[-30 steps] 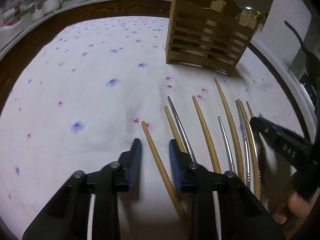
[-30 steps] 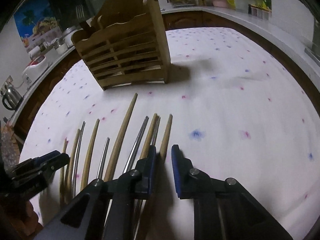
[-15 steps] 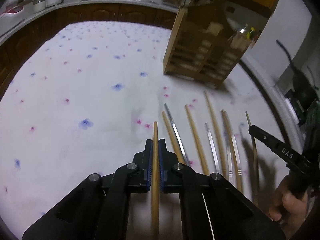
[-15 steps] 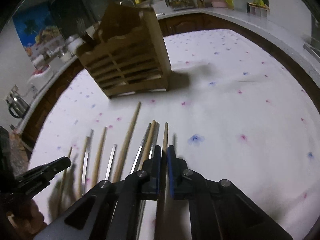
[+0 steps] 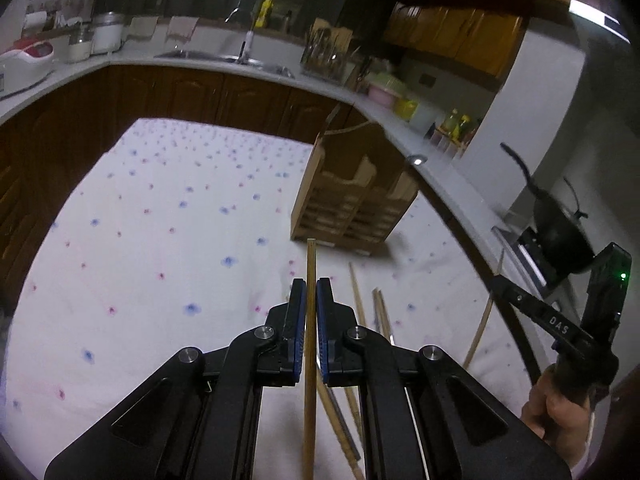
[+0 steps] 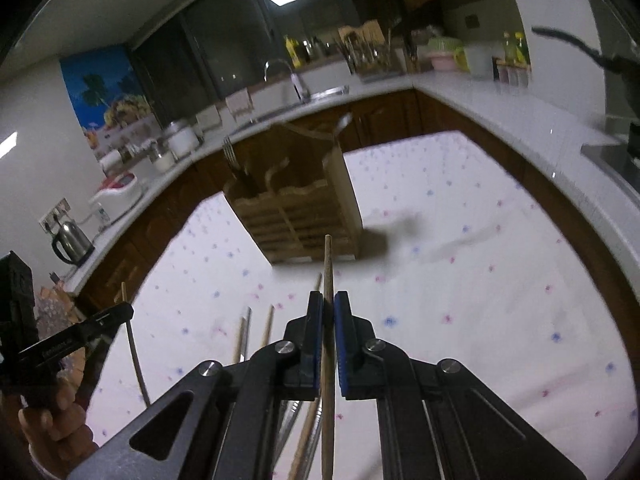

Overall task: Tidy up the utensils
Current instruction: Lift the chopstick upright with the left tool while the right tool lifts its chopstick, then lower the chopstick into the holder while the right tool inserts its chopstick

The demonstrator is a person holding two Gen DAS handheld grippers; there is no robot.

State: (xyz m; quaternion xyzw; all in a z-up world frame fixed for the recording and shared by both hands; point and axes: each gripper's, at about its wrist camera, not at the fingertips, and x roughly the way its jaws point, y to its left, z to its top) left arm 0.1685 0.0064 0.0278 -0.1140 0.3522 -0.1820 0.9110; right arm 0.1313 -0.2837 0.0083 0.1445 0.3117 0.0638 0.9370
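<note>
My left gripper is shut on a wooden chopstick that sticks out ahead of the pads, lifted above the floral cloth. My right gripper is shut on another wooden chopstick, also off the cloth. The slatted wooden utensil holder stands upright beyond both tips; in the right wrist view the holder has a fork in it. Several wooden and metal chopsticks still lie on the cloth between the grippers, and the same loose chopsticks show in the right wrist view.
A dark wooden counter with a pale top curves around the table, carrying a kettle, a sink tap, jars and a black wok. A person's hand holds the right gripper's handle.
Both grippers shut, each on a wooden chopstick, and rose off the cloth with it. The holder and the counter now sit lower and farther in both views.
</note>
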